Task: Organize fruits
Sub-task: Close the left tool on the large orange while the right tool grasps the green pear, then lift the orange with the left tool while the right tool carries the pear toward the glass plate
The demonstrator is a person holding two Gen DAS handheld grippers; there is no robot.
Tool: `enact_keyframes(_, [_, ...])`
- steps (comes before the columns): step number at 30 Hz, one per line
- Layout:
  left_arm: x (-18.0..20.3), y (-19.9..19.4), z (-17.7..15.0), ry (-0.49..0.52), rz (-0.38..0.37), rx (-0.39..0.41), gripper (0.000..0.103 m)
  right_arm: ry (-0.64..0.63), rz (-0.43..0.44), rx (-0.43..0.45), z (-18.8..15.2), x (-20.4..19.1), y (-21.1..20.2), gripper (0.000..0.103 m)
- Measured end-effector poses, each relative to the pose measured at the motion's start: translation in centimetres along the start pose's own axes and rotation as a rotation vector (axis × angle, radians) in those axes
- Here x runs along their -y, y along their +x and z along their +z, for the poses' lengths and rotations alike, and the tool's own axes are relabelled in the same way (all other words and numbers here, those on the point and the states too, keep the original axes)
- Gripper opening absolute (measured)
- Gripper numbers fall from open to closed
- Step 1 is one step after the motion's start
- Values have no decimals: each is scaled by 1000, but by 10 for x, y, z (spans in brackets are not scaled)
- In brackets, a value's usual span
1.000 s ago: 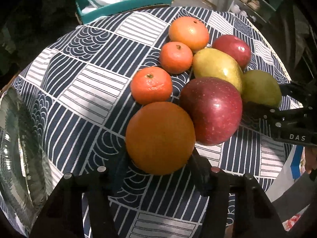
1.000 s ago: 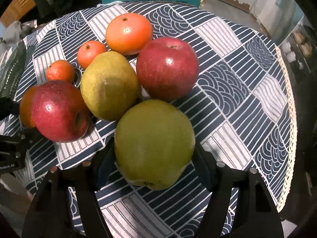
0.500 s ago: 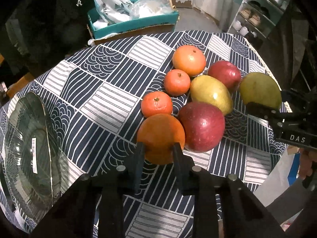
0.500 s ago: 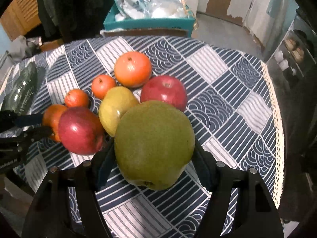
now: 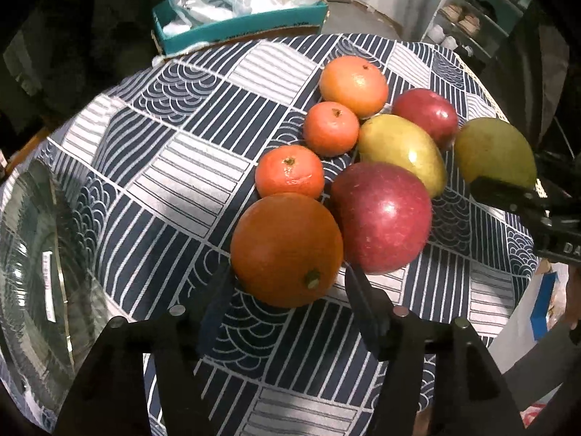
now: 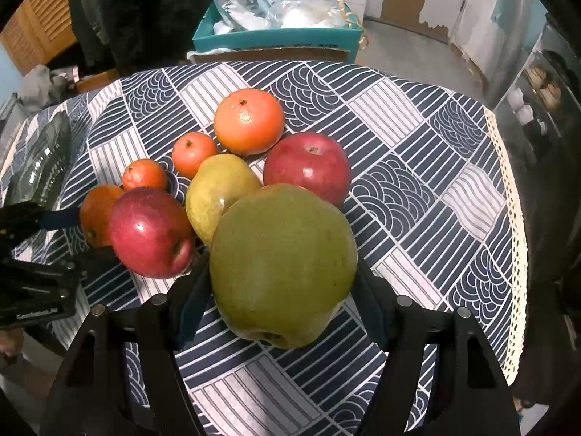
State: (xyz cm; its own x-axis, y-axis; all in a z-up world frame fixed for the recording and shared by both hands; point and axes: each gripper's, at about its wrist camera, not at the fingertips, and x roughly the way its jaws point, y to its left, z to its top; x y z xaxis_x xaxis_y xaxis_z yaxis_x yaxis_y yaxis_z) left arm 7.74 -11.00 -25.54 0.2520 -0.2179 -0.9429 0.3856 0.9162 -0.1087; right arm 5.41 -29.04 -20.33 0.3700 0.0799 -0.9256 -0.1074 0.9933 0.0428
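Note:
My left gripper (image 5: 287,283) has its fingers on both sides of a big orange (image 5: 287,249) on the patterned tablecloth. My right gripper (image 6: 283,283) is shut on a green apple (image 6: 283,269) and holds it above the table; it also shows at the right of the left wrist view (image 5: 495,152). A red apple (image 5: 381,216), a yellow-green mango (image 5: 403,152), two tangerines (image 5: 290,172) (image 5: 331,128), another orange (image 5: 353,85) and a second red apple (image 5: 426,116) lie clustered on the cloth.
A glass plate (image 5: 32,265) sits at the table's left edge. A teal box (image 5: 239,25) with plastic bags stands beyond the far edge. The cloth's lace hem (image 6: 508,196) marks the right table edge. Shelves (image 6: 544,87) stand at far right.
The left gripper, shut short of the orange half a second ago, now has its fingers open around the orange. The right gripper keeps the green apple raised above the table.

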Motion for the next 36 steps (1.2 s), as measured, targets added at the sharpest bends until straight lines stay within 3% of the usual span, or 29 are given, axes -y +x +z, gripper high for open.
enact_keyframes(5, [-8,9,1,-40,-67,-15,64,7,11,-10,0,1,3,73])
enact_keyframes(11, [-9,11,0,-25,-95,-8,60,4,19,-15,2,0,6,72])
enact_keyframes(21, [-3,-1,-4,20,-36,29,59,-18,2,14,6,-4,-1,73])
enact_keyframes(36, [6,-44,-8,52,32,118,59,-67,-7,127,16,-20,-40,73])
